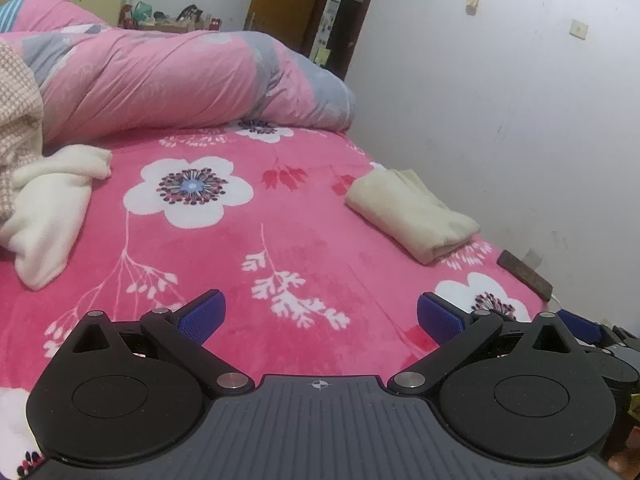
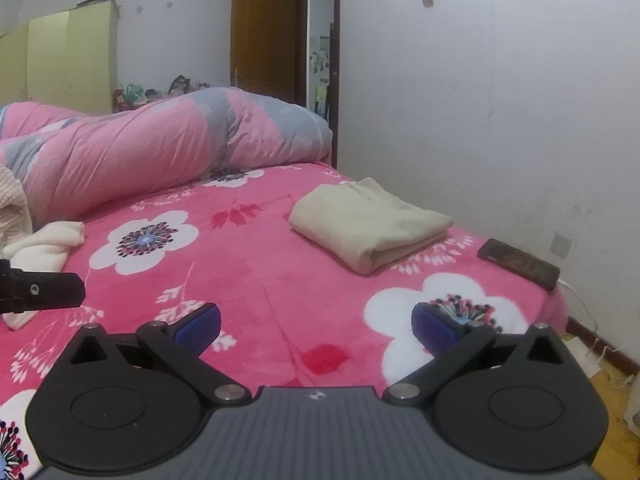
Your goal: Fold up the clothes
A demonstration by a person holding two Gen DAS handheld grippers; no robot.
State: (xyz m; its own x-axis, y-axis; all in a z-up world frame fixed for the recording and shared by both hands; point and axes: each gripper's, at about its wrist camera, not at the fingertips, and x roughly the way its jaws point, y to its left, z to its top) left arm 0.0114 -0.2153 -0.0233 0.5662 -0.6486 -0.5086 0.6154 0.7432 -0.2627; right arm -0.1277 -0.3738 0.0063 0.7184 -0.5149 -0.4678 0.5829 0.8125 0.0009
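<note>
A folded beige garment lies on the pink flowered bed sheet near the wall. At the left lies a crumpled white garment, partly under a checked pink cloth. My left gripper hovers open over the sheet with nothing between its blue pads. My right gripper is open too, over the bed's near right part, and holds nothing. Part of the left gripper's black body shows at the left edge of the right wrist view.
A rolled pink and grey quilt lies across the far side of the bed. A dark phone rests at the bed's right edge by the white wall. A doorway and a yellow wardrobe stand beyond.
</note>
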